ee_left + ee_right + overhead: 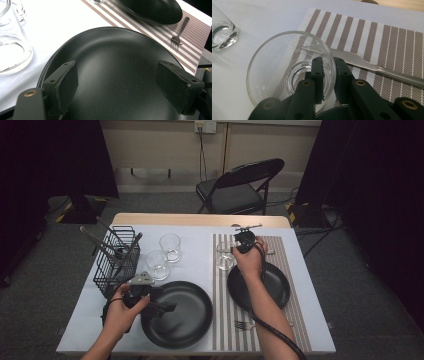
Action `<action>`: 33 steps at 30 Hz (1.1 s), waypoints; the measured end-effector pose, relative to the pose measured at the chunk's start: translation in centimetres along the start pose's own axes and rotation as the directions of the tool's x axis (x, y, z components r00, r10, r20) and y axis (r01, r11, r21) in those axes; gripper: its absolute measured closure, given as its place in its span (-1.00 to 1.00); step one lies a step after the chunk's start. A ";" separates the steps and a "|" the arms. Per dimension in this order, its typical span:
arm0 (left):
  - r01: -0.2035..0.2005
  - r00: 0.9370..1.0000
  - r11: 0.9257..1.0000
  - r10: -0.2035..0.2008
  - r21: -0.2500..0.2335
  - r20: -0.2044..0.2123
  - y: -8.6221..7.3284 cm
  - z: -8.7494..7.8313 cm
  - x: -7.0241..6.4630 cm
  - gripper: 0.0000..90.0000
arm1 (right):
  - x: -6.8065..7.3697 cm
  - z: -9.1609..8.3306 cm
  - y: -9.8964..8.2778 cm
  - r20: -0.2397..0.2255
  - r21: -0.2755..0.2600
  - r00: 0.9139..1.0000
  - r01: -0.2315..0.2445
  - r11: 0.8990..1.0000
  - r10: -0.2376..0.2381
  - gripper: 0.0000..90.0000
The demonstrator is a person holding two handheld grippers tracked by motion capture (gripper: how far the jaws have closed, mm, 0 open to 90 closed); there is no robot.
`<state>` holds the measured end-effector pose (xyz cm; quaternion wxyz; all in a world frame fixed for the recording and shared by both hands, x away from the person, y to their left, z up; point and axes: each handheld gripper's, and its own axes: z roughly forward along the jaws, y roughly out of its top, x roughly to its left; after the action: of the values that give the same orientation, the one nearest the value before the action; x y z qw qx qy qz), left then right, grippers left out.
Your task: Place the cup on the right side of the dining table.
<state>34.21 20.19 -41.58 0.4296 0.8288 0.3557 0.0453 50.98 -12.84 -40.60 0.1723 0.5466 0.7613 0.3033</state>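
Note:
A clear glass (224, 260) stands on the left edge of the striped placemat (291, 260). My right gripper (232, 251) is shut on its rim. In the right gripper view one jaw is inside the glass (274, 72) and the other outside, with the wall pinched in my right gripper (329, 63). My left gripper (167, 307) hovers open over the large black plate (185, 322) at the table's front. In the left gripper view the wide-spread jaws of my left gripper (117, 82) have nothing between them but the plate (112, 55) below.
A smaller black plate (274, 287) lies on the placemat, with a fork (245, 324) in front of it and a knife (372, 66) behind the held glass. Two more glasses (170, 247) (157, 264) and a black wire basket (116, 262) of utensils stand at the left. A folding chair (240, 187) faces the far edge.

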 end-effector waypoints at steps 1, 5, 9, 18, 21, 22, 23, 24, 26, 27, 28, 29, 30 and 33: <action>0.005 1.000 1.000 -0.005 -0.002 0.002 0.0 0.0 0.0 -0.59 | 0.0 0.0 0.0 -0.001 -0.001 1.000 -0.001 1.000 0.001 0.78; 0.005 1.000 1.000 -0.005 -0.001 -0.001 0.0 0.0 0.0 -0.59 | 0.0 0.0 -0.1 -0.005 -0.004 1.000 -0.005 1.000 0.005 0.77; 0.001 1.000 1.000 -0.001 -0.003 0.003 0.0 0.0 0.0 -0.59 | -0.1 0.0 -0.1 -0.005 -0.005 1.000 -0.009 1.000 0.009 0.74; 0.005 1.000 1.000 -0.005 -0.005 0.002 0.1 0.1 0.0 -0.59 | -0.2 0.1 -0.1 -0.013 -0.006 1.000 -0.019 1.000 0.019 0.71; 0.006 1.000 1.000 -0.006 0.002 0.002 0.1 0.1 0.1 -0.59 | -0.2 0.1 0.0 -0.012 -0.004 1.000 -0.016 1.000 0.016 0.70; 0.003 1.000 1.000 -0.003 0.003 0.002 0.0 0.2 0.1 -0.59 | -0.2 0.1 0.0 -0.015 -0.004 1.000 -0.020 1.000 0.019 0.68; 0.003 1.000 1.000 -0.003 0.004 0.001 0.1 0.2 0.1 -0.59 | -0.2 0.1 0.0 -0.016 -0.006 1.000 -0.020 1.000 0.020 0.68; 0.003 1.000 1.000 -0.003 0.003 0.003 0.1 0.2 0.1 -0.59 | -0.2 0.1 0.0 -0.015 -0.005 1.000 -0.018 1.000 0.018 0.67; 0.002 1.000 1.000 -0.002 0.002 0.003 0.1 0.2 0.1 -0.59 | -0.2 0.1 0.0 -0.016 -0.005 1.000 -0.016 1.000 0.016 0.66; 0.005 1.000 1.000 -0.005 0.002 0.003 0.1 0.2 0.0 -0.59 | -0.2 0.1 0.0 -0.017 -0.004 1.000 -0.017 1.000 0.017 0.66; 0.005 1.000 1.000 -0.005 0.002 0.002 0.1 0.2 0.0 -0.59 | -0.2 0.1 0.0 -0.019 -0.004 1.000 -0.018 1.000 0.018 0.65; 0.008 1.000 1.000 -0.008 -0.001 0.003 0.1 0.2 0.0 -0.59 | -0.2 0.1 0.0 -0.020 -0.003 1.000 -0.019 1.000 0.019 0.65; 0.006 1.000 1.000 -0.006 0.001 0.004 0.1 0.2 0.0 -0.59 | -0.2 0.1 0.0 -0.021 -0.004 1.000 -0.022 1.000 0.022 0.65; 0.000 1.000 1.000 0.000 0.003 0.003 0.1 0.3 0.0 -0.59 | -0.2 0.1 0.0 -0.025 -0.002 0.999 -0.024 1.000 0.024 0.62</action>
<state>34.39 19.98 -41.67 0.4288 0.8296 0.3551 0.0433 51.08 -13.04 -40.72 0.1595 0.5516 0.7565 0.3129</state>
